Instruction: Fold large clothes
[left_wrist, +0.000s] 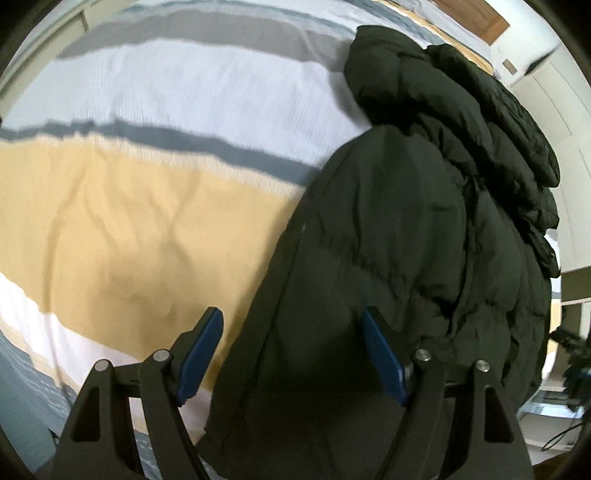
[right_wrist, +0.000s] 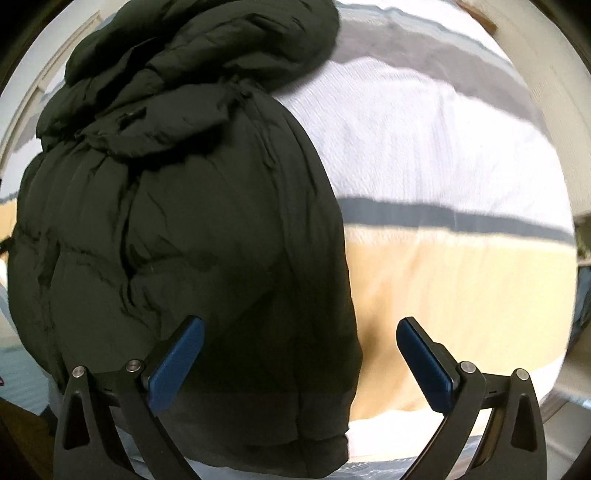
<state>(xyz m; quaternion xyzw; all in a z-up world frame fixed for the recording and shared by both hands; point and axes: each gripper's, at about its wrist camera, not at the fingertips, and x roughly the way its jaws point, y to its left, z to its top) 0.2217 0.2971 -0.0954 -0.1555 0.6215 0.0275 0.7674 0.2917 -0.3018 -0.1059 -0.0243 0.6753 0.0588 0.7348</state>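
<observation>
A black puffer jacket (left_wrist: 406, 240) lies folded lengthwise on a striped bedspread (left_wrist: 129, 206), its hood end far from me. It fills the right half of the left wrist view and the left half of the right wrist view (right_wrist: 184, 229). My left gripper (left_wrist: 291, 325) is open, its jaws straddling the jacket's near left edge just above the hem. My right gripper (right_wrist: 301, 332) is open over the jacket's near right edge, above the bedspread (right_wrist: 443, 266). Neither holds anything.
The bedspread has white, grey, blue-grey and yellow bands. A white door (left_wrist: 554, 110) and a wooden headboard (left_wrist: 476, 18) stand beyond the bed at the right. Dark cables and gear (left_wrist: 572, 365) lie off the bed's right side.
</observation>
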